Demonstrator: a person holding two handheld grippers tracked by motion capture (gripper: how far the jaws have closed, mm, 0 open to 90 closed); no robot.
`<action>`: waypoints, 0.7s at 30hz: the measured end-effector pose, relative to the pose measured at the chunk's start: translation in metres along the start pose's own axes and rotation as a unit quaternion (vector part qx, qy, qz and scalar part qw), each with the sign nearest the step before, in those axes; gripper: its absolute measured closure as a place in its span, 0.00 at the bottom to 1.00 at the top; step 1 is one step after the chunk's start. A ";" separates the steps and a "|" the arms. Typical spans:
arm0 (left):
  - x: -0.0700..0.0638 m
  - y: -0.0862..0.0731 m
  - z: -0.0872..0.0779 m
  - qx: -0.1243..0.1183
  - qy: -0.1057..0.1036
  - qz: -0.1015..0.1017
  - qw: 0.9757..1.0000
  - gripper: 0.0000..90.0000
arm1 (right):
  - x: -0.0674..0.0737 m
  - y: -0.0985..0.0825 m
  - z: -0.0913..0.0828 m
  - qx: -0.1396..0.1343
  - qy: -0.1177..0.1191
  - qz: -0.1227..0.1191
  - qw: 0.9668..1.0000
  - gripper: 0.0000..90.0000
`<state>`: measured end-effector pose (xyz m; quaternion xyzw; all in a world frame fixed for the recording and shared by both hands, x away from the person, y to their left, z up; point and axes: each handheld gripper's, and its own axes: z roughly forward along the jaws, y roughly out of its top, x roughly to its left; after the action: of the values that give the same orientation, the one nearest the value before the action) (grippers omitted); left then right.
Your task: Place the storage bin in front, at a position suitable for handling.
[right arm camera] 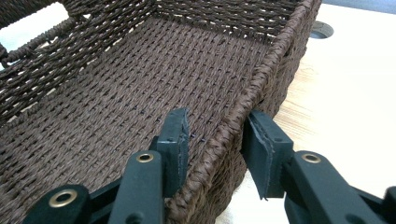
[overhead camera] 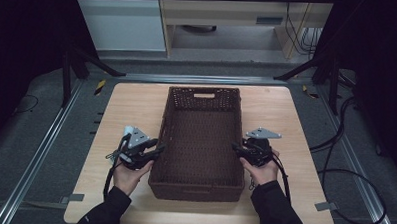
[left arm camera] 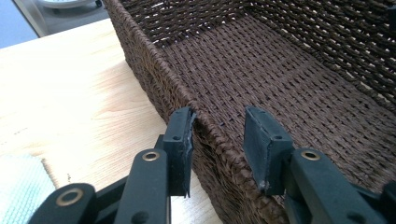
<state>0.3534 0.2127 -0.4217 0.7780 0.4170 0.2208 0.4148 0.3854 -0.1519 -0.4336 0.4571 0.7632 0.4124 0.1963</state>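
Note:
A long brown woven basket (overhead camera: 162,121) stands in the middle of the wooden table (overhead camera: 131,104), empty inside, with a handle slot in its far end wall. My left gripper (overhead camera: 159,146) sits at the basket's left wall near the front. In the left gripper view its jaws (left arm camera: 219,128) straddle the rim (left arm camera: 154,74); the outer pad touches the wall and the inner pad stands apart. My right gripper (overhead camera: 236,149) is at the right wall. Its jaws (right arm camera: 217,130) straddle that rim (right arm camera: 275,51), with a gap at the inner pad.
A pale cloth patch (left arm camera: 18,186) lies on the table beside my left gripper. A round hole (right arm camera: 322,29) is set in the tabletop past the basket's far corner. Black frame legs (overhead camera: 68,72) and cables (overhead camera: 344,172) flank the table on the floor.

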 end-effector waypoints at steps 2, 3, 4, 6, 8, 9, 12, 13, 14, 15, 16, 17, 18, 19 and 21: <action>-0.001 0.000 -0.001 0.000 -0.001 -0.001 1.000 0.69 | 0.000 0.000 0.000 0.000 -0.001 -0.003 1.000 0.69; -0.001 -0.001 -0.001 0.001 -0.002 0.000 1.000 0.69 | 0.000 0.000 -0.001 0.001 -0.002 -0.004 1.000 0.70; -0.001 -0.001 -0.002 0.001 -0.002 0.000 1.000 0.69 | 0.000 0.001 -0.001 0.002 -0.003 -0.006 1.000 0.70; -0.001 -0.001 -0.002 0.001 -0.003 0.001 1.000 0.68 | 0.001 0.001 -0.001 0.003 -0.005 -0.006 1.000 0.70; 0.000 0.000 -0.002 0.000 -0.004 0.001 1.000 0.68 | 0.001 0.001 -0.001 0.004 -0.006 -0.006 1.000 0.70; 0.000 0.000 -0.003 0.000 -0.002 0.001 1.000 0.68 | 0.001 0.001 -0.001 0.004 -0.008 -0.007 1.000 0.69; 0.002 0.004 -0.011 -0.013 -0.002 -0.005 1.000 0.64 | 0.002 0.002 -0.003 -0.002 -0.013 -0.013 1.000 0.64; 0.003 0.005 -0.016 -0.017 -0.002 -0.007 1.000 0.62 | 0.002 0.002 -0.005 -0.007 -0.012 -0.012 1.000 0.61; 0.005 0.005 -0.020 -0.021 -0.001 -0.009 1.000 0.61 | 0.001 0.003 -0.006 -0.011 -0.010 -0.010 1.000 0.57; 0.007 0.005 -0.024 -0.027 0.000 -0.012 1.000 0.60 | 0.000 0.004 -0.008 -0.016 -0.006 -0.011 1.000 0.54; 0.011 0.004 -0.029 -0.032 0.003 -0.015 0.999 0.60 | 0.000 0.005 -0.011 -0.021 -0.003 -0.011 1.000 0.51; 0.015 0.003 -0.033 -0.035 0.008 -0.018 0.999 0.59 | -0.001 0.005 -0.014 -0.025 -0.004 -0.011 1.000 0.49; 0.021 0.002 -0.037 -0.038 0.015 -0.022 0.999 0.58 | -0.003 0.006 -0.018 -0.030 -0.005 -0.011 0.999 0.46; 0.025 0.001 -0.039 -0.037 0.021 -0.022 0.999 0.57 | -0.004 0.006 -0.022 -0.035 -0.006 -0.011 0.999 0.45; 0.038 -0.004 -0.044 -0.038 0.034 -0.036 0.998 0.56 | -0.009 0.007 -0.028 -0.043 -0.009 -0.009 0.999 0.41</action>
<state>0.3427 0.2656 -0.4003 0.7384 0.4498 0.2478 0.4371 0.3744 -0.1702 -0.4128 0.4453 0.7469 0.4392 0.2258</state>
